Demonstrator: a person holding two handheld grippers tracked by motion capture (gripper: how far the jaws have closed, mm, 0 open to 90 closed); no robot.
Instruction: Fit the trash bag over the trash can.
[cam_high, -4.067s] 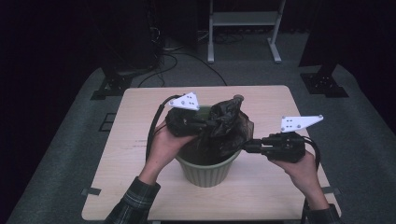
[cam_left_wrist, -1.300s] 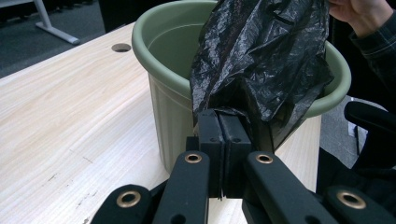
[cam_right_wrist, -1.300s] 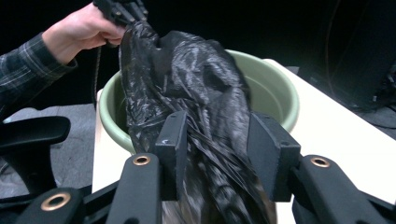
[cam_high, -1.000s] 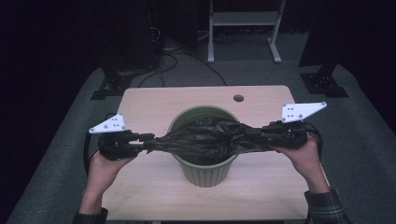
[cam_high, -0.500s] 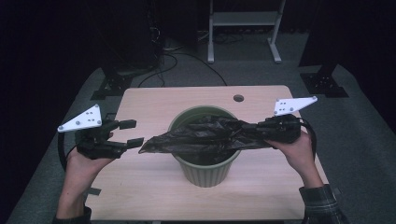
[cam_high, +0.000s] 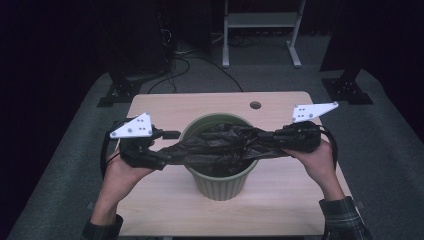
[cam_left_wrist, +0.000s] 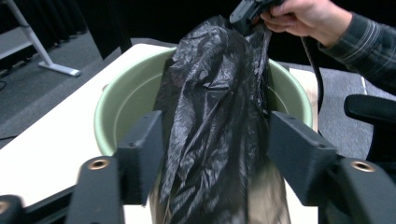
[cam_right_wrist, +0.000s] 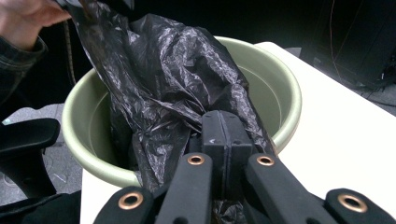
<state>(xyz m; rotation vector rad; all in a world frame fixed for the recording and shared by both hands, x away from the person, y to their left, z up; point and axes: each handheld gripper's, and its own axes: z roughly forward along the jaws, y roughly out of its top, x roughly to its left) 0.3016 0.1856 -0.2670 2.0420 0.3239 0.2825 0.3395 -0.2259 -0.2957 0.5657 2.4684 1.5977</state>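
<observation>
A crumpled black plastic bag (cam_high: 220, 142) is stretched flat across the mouth of a pale green bin (cam_high: 220, 185) in the middle of the table. My right gripper (cam_high: 267, 139) is shut on the bag's right end. In the right gripper view its jaws (cam_right_wrist: 226, 126) meet on the plastic (cam_right_wrist: 163, 70) above the bin's rim (cam_right_wrist: 285, 93). My left gripper (cam_high: 167, 148) is at the bag's left end. Its jaws (cam_left_wrist: 215, 135) have just been closing and stand wide on either side of the bag (cam_left_wrist: 215, 84), which lies loose between them, not squeezed.
The bin stands on a light wooden table (cam_high: 165, 200) with a small round hole (cam_high: 255, 105) at its far edge. Dark carpet surrounds it, with cables and a metal stand (cam_high: 260, 20) behind. A black chair armrest (cam_left_wrist: 371, 109) sits close beside the table.
The left gripper let go of the bag's end and swung out left. It has now come back right, with the end between its jaws. The right gripper kept its grip and place.
</observation>
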